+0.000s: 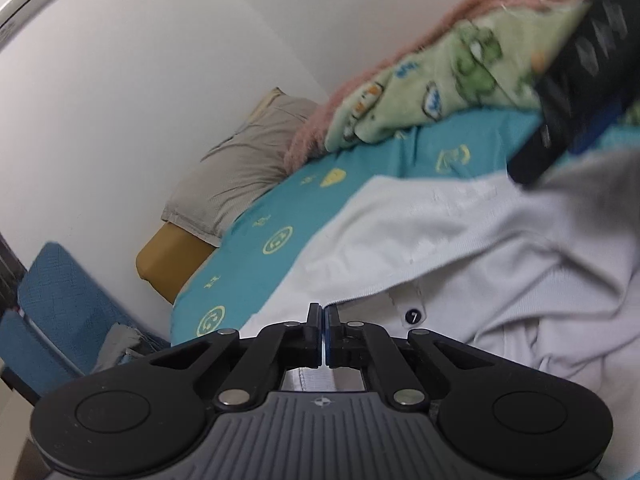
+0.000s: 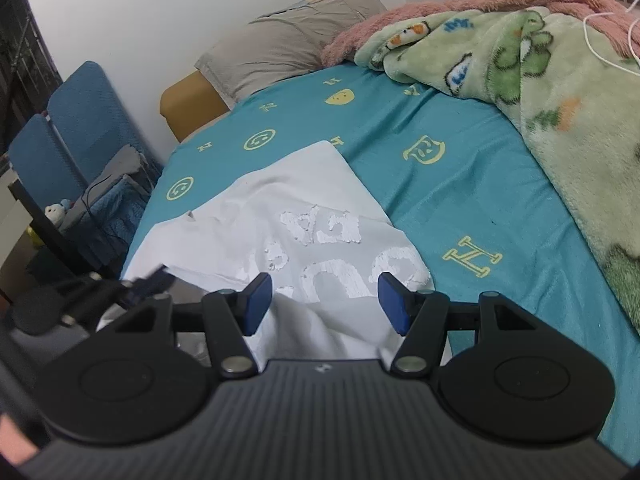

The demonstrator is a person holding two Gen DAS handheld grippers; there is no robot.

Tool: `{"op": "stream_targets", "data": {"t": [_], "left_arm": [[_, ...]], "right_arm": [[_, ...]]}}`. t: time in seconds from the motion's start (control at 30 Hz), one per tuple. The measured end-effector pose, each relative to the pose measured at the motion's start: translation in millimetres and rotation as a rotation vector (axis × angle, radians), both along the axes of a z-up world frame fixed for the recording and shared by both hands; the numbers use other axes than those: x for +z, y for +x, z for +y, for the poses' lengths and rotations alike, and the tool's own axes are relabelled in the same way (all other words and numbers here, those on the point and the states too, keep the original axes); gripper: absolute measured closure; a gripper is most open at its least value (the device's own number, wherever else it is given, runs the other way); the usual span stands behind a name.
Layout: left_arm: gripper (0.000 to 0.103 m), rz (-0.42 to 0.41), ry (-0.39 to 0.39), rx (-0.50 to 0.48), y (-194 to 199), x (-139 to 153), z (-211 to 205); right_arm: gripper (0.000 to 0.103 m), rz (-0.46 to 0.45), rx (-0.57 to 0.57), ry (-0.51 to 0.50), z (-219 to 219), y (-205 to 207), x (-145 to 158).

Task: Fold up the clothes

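Home bedroom: bed with teal sheet (image 2: pixel 460 128), grey pillow (image 2: pixel 288 44), fleece blanket (image 2: pixel 560 92).

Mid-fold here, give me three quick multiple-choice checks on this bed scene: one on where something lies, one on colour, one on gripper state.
1. Where does the white T-shirt lie?
A. On the teal bedsheet
B. On the blue chair
C. On the grey pillow

2. What colour are the right gripper finger pads?
A. Red
B. Blue
C. Yellow

3. How do the two grippers stand?
A. Both open
B. Left gripper shut, right open
C. Left open, right shut

Answers:
1 A: the shirt is spread on the sheet among the yellow prints.
2 B: both pads show blue in the right wrist view.
3 B: the left fingers meet on the shirt's edge, while the right pads stand wide apart.
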State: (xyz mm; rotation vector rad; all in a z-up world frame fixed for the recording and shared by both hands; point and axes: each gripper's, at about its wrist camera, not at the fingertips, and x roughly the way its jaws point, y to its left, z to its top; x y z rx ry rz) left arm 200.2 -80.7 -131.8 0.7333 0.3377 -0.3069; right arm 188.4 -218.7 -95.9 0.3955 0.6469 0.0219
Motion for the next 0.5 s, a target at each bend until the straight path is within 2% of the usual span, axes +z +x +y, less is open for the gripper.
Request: {"op": "stream_targets", "data": {"t": [0.13,0.23,0.33,0.4,0.5], "left_arm": [[0.102,0.028,-0.114,-0.016,-25,36,8],[0.102,0.05,-0.196,-0.032,-46,61,15],[0.103,0.057,-0.259,-0.036,-66,82,23],[0.102,0.059,-0.29,-0.038,-74,92,30],[0.102,0.074,-0.344,-0.028,-80,101,41]], "right_arm": [[0.042,-0.074,0.052,-0.038,11,-9,12],[0.042,-0.192,0.132,-0.082,27,-23,28],[0.043,-0.287,0.239,-0.167,49,-37,39],[0.042,-0.311,0.272,-0.216,59,-43,42],[0.043,-0.317,0.295,-0.219,61,-48,44]]}}
